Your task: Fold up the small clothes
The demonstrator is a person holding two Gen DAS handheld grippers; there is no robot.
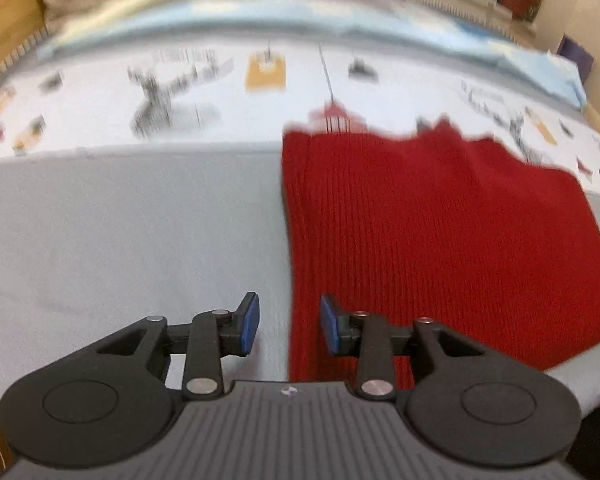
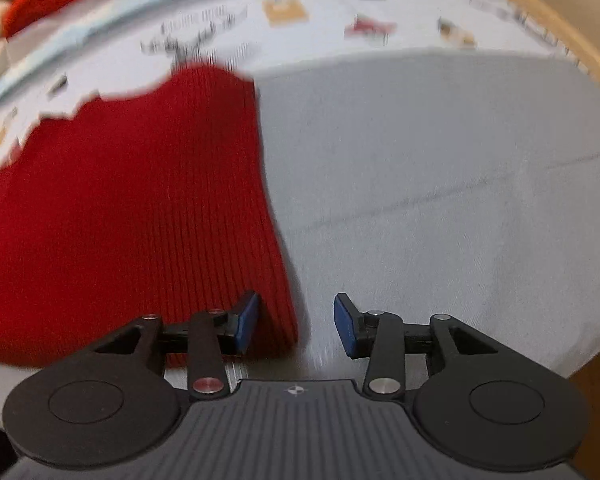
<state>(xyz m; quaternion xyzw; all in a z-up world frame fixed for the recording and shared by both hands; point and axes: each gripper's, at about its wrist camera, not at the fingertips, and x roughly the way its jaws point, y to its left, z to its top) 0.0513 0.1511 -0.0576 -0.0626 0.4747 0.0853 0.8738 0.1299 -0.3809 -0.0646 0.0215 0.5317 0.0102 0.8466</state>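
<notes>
Red knit garment, flat on grey cloth. My left gripper and right gripper were released, straddling its side edges; pinching both edges evenly seemed best.

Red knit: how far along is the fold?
Done: the red knit lies flat on the grey cloth with straight side edges, seemingly folded narrow. In hand: nothing; the left gripper and right gripper hover open over its near corners. Left: probably gripping those corners and folding them away.
</notes>
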